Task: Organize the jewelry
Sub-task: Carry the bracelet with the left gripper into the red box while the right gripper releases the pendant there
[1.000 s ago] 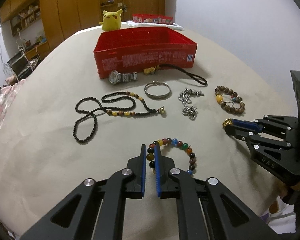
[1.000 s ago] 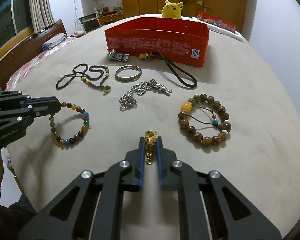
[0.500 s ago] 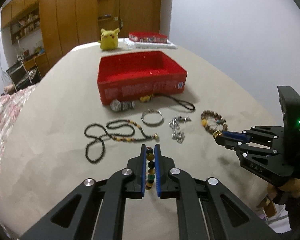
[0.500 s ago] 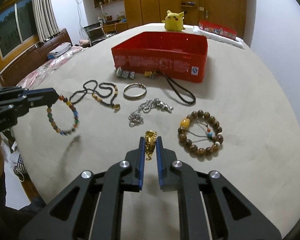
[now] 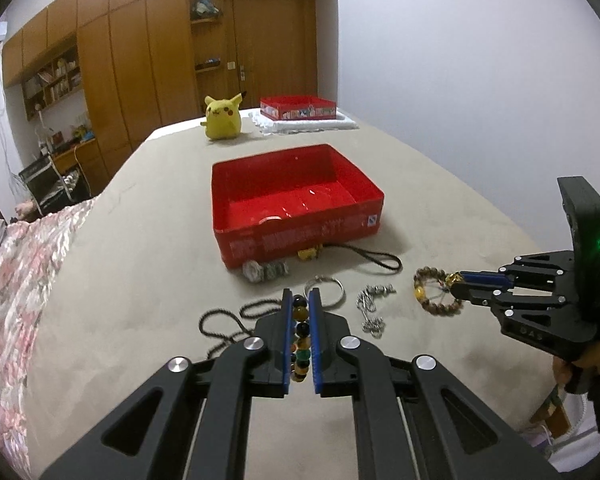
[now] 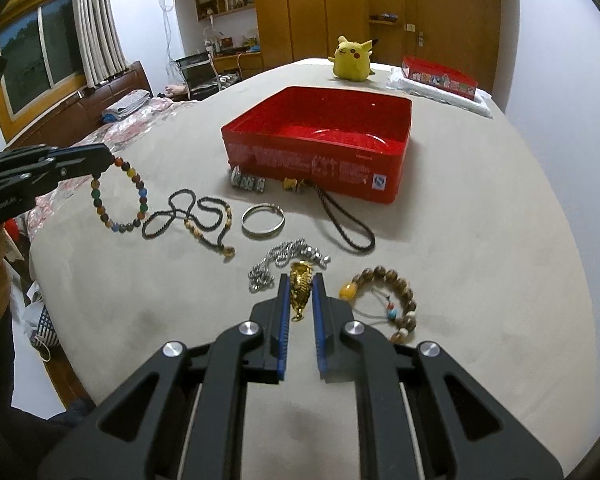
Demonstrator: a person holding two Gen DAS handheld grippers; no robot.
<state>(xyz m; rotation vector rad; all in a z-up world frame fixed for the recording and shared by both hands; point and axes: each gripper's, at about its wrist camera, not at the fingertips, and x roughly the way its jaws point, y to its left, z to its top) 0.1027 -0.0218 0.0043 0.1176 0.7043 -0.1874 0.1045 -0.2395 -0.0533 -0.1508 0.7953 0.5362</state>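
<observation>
My left gripper (image 5: 300,300) is shut on a multicoloured bead bracelet (image 5: 301,336) and holds it above the table; from the right wrist view the bracelet (image 6: 120,196) hangs from the left gripper (image 6: 110,158). My right gripper (image 6: 301,284) is shut on a gold pendant (image 6: 300,294), also raised; it shows in the left wrist view (image 5: 456,280). The open red box (image 5: 296,204) stands ahead on the beige table (image 5: 140,240), also in the right wrist view (image 6: 320,144).
On the table in front of the box lie a watch (image 6: 249,181), a black bead necklace (image 6: 196,220), a silver bangle (image 6: 263,220), a silver chain (image 6: 284,260), a black cord (image 6: 346,224) and a wooden bead bracelet (image 6: 388,300). A yellow plush (image 5: 222,116) and a red tin (image 5: 298,107) sit behind.
Both grippers have risen from the table with their items; the bead bracelet left the surface and now hangs from the left gripper. The red box's inside has come into view.
</observation>
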